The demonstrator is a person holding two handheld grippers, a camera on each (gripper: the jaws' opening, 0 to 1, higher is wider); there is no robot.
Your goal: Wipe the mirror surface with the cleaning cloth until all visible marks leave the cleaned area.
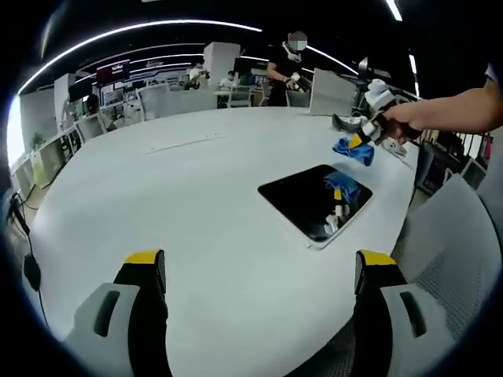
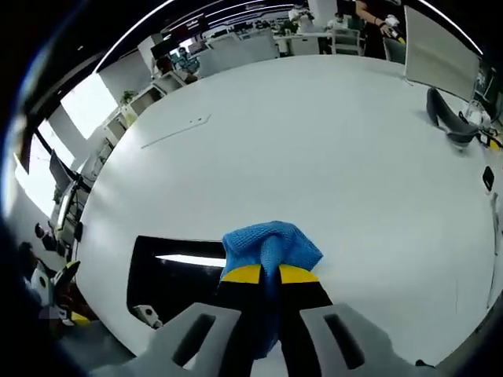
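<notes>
A dark rectangular mirror (image 1: 316, 200) lies flat on the white round table (image 1: 196, 212), near its right edge. My left gripper (image 1: 259, 271) hangs open above the table's near side, nothing between its yellow-tipped jaws. A hand holds my right gripper (image 1: 363, 141) above the mirror's far corner, shut on the blue cleaning cloth (image 1: 354, 151), whose reflection shows in the glass. In the right gripper view the blue cloth (image 2: 271, 245) is pinched between the closed jaws of my right gripper (image 2: 271, 273), just right of the mirror (image 2: 174, 279), which reflects a ceiling light.
A thin white strip (image 1: 185, 143) lies on the table's far side. A grey monitor back (image 1: 332, 93) and a dark stand (image 2: 448, 118) are at the far edge. Desks, chairs and a standing person (image 1: 287, 63) are beyond. A grey chair (image 1: 448, 243) stands to the right.
</notes>
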